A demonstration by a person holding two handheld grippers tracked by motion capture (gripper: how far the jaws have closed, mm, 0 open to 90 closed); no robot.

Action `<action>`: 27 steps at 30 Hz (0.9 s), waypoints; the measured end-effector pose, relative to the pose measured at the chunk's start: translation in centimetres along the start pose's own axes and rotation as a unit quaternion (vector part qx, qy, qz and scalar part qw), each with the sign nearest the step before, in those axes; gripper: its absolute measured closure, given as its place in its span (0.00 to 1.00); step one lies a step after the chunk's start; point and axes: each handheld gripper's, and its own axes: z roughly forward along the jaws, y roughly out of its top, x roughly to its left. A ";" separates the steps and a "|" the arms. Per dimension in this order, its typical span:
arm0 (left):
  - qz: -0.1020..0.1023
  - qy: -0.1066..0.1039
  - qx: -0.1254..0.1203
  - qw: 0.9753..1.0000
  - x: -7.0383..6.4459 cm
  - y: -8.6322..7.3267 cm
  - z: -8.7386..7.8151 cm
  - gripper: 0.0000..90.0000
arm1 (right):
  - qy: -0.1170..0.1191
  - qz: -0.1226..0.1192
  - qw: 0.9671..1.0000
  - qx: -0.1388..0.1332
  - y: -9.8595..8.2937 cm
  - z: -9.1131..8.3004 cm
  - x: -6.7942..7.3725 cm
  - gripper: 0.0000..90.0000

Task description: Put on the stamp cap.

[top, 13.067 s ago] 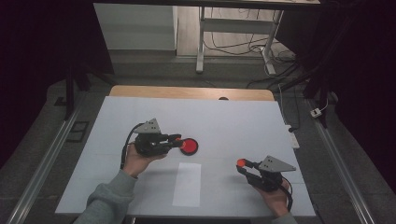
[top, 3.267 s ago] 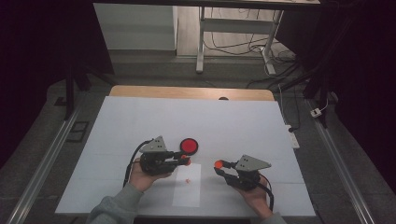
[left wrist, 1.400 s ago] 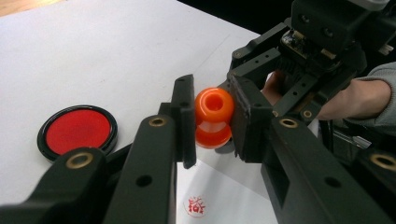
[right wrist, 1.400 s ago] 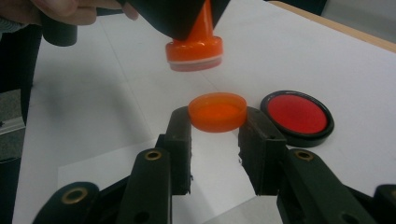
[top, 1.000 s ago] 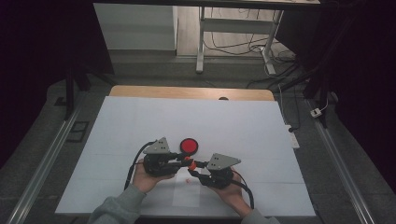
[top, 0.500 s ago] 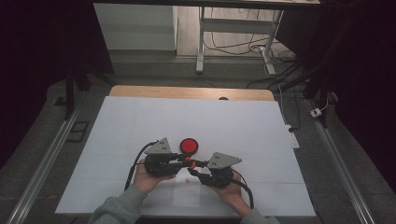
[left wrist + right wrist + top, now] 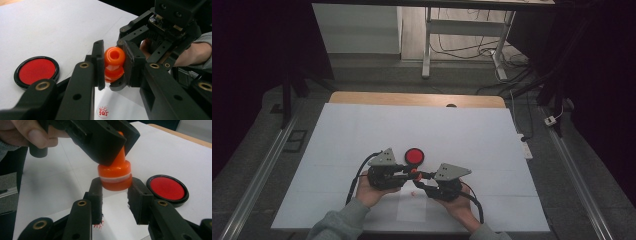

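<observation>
No word, brand or number can be read anywhere. The one sign is a small red stamped mark (image 7: pixel 103 111) on the white sheet of paper (image 7: pixel 120 105) that lies on the desk (image 7: pixel 362 135). In the left gripper view it sits just below the black jaws, a roundish red imprint whose inner strokes look like a seal character but are too small and blurred to make out. In the right gripper view its red edge peeks out at the tip of one jaw. From the high view the same mark is only a tiny red dot on the paper.
</observation>
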 end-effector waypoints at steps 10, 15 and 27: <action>0.001 0.002 -0.001 1.000 0.0 0.0 0.0 0.80 | 0.000 0.001 1.000 0.000 0.0 0.0 0.0 0.72; 0.001 0.004 0.000 1.000 0.1 -0.1 0.0 0.80 | 0.000 0.002 1.000 -0.001 0.0 -0.1 0.0 0.72; 0.001 0.003 -0.002 1.000 0.1 -0.2 0.1 0.80 | -0.002 0.003 1.000 -0.005 0.0 -0.1 0.1 0.72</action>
